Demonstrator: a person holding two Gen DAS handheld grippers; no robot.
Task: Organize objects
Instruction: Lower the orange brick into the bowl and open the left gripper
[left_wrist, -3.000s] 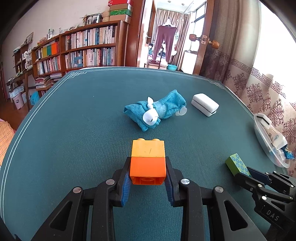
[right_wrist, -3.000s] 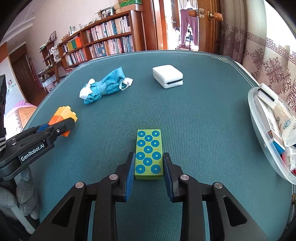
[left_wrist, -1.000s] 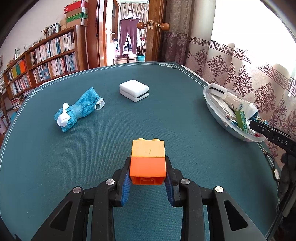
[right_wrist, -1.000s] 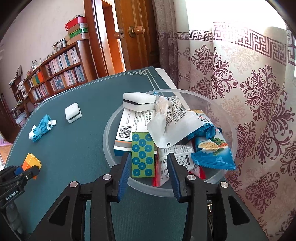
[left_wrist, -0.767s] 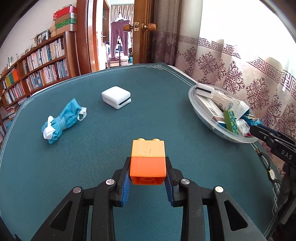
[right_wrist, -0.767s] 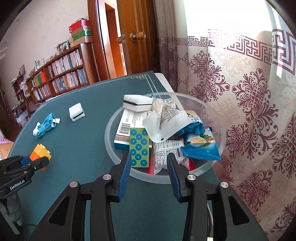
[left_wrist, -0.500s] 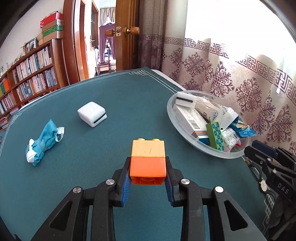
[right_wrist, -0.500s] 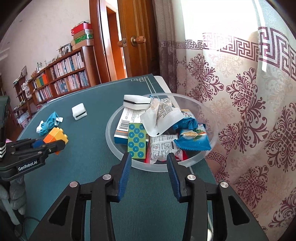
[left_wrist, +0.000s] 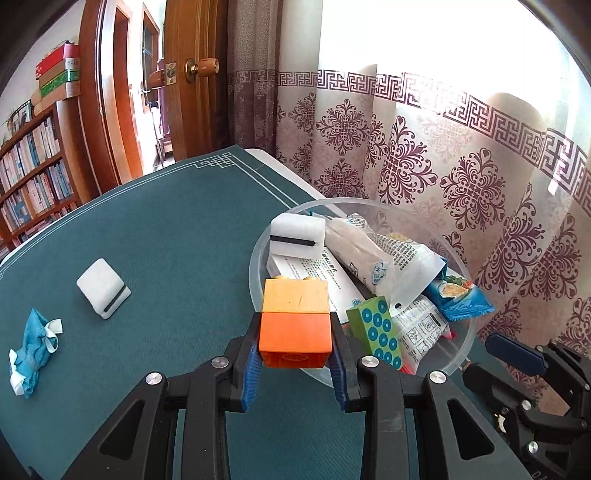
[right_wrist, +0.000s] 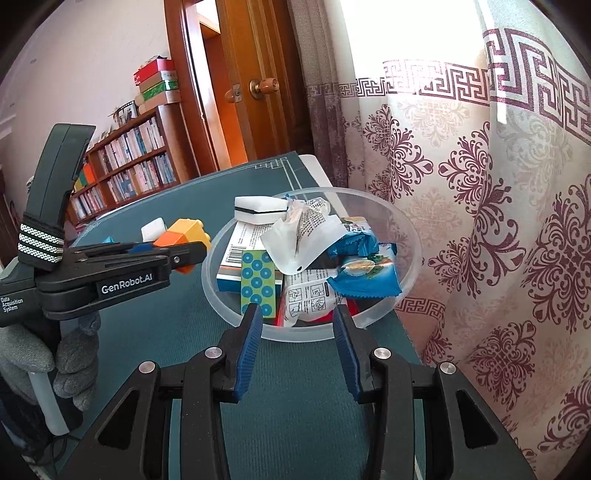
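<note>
Orange block (left_wrist: 294, 334) is clamped in left gripper (left_wrist: 294, 363) near bowl (left_wrist: 466, 343) rim — right gripper (right_wrist: 298, 345) gapes empty — release over bowl is needed next.

One clear bowl (left_wrist: 255, 258) sits on the desk (left_wrist: 177, 229). Two white sponges with a dark stripe are in view: one in the bowl (left_wrist: 297, 242), one on the desk (left_wrist: 102, 291). There is one stack of two toy bricks (left_wrist: 294, 326), orange and yellow, one green block with blue dots (left_wrist: 376, 334), one blue cloth bundle (left_wrist: 33, 349), and two blue snack packets (right_wrist: 364, 275). The other packets and boxes in the bowl overlap too much to count.
</note>
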